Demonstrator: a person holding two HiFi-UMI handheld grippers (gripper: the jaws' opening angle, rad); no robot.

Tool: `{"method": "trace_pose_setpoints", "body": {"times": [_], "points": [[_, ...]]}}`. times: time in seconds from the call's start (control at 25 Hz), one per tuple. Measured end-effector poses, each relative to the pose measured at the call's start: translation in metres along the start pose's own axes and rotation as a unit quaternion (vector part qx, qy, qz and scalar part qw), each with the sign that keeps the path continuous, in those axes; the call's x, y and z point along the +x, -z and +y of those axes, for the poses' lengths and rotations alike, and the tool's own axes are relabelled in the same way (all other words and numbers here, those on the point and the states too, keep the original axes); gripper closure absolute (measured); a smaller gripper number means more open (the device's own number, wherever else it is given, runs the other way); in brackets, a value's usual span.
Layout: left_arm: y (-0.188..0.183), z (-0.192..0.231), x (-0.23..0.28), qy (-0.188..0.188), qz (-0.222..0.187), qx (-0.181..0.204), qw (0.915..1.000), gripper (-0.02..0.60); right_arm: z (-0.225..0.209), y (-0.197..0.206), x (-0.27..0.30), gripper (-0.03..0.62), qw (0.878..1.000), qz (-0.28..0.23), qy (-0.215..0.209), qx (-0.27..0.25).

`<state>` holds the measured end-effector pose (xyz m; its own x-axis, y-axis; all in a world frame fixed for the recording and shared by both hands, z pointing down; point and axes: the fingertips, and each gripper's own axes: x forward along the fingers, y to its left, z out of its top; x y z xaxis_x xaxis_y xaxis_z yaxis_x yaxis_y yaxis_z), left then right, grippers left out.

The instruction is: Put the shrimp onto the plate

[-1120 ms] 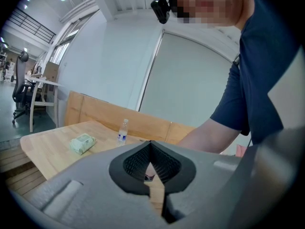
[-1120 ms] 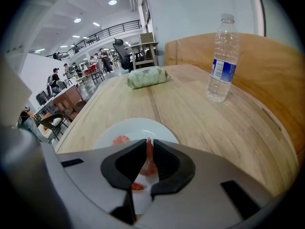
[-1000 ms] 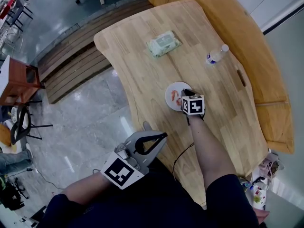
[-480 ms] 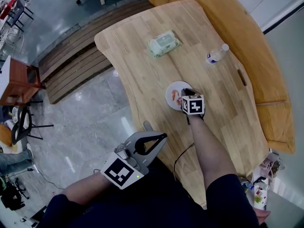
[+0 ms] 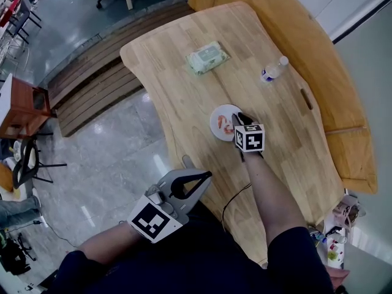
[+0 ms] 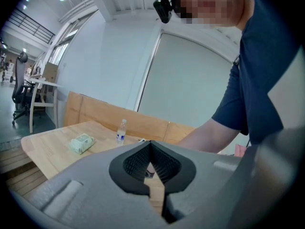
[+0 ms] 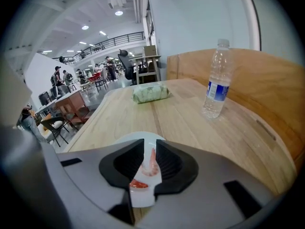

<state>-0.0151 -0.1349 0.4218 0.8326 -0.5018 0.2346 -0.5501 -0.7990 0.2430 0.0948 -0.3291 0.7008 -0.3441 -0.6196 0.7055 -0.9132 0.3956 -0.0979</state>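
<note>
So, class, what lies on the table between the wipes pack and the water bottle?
Nothing: between the wipes pack and the water bottle the table is bare wood, as the head view and right gripper view show.

I count on my pale wooden counter (image 5: 184, 97): one round white plate (image 5: 216, 115), two pink shrimp (image 7: 150, 162), one clear plastic bottle (image 5: 272, 70), one green wipes packet (image 5: 207, 58).

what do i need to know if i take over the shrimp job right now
Left hand-held gripper: shut, empty, idle near the person's body.
Right hand-held gripper: closed on the shrimp, low over the white plate.
Another red piece already lies on the plate.
Done: shrimp is at the plate.
Left: open the jaws so it rests there, then draw back.
</note>
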Motion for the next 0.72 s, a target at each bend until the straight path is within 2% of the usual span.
{"method": "trace_pose_setpoints", "body": {"times": [0.2,0.72], "points": [[-0.005,-0.008,-0.008,0.005,-0.003,0.003,1.0000,0.577,0.020,-0.018,-0.040,0.511,0.999,-0.040,-0.013,-0.022],[-0.015,-0.034,-0.031,0.022,-0.012,0.024,0.9994,0.578,0.094,-0.040,-0.171,0.511,0.988,-0.148,-0.039,-0.021]]}}
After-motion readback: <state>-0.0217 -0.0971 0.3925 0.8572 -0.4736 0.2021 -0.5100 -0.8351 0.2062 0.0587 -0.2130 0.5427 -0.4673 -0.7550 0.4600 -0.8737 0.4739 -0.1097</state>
